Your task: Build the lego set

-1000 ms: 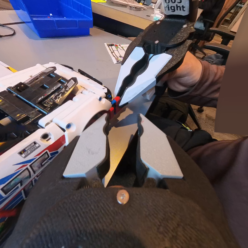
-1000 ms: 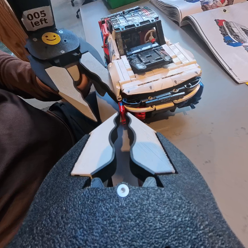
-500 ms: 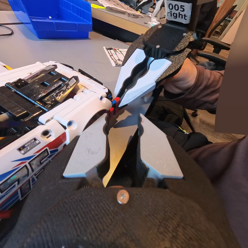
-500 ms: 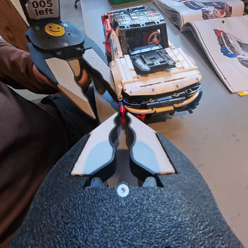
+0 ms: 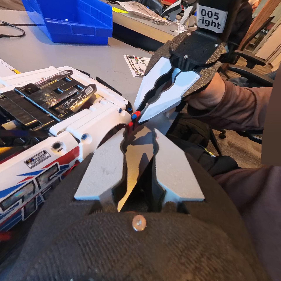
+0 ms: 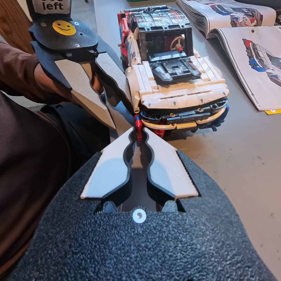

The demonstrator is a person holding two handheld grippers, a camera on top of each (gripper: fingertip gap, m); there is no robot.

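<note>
The white lego car (image 6: 174,91), with a black hood and roof, stands on the grey table (image 6: 228,167); it also shows in the left wrist view (image 5: 91,121). My right gripper (image 6: 139,130) is shut on a small red piece (image 6: 138,126) with a blue pin, held against the car's front corner under the white fender. In the left wrist view the right gripper (image 5: 139,117) pinches that red piece (image 5: 137,113). My left gripper (image 5: 139,133) is open and empty, one finger at the front wheel arch. In the right wrist view the left gripper (image 6: 121,118) sits beside the fender.
A blue bin (image 5: 73,22) stands at the back of the table. A sticker sheet (image 5: 136,65) lies near the table edge. An open instruction booklet (image 6: 243,45) lies beside the car. An office chair (image 5: 250,60) stands off the table. My left and right fingertips are right by each other.
Both grippers stay at the car's front corner. The right gripper, still shut on the red piece, has drawn slightly closer to the car. The left gripper stays open.
</note>
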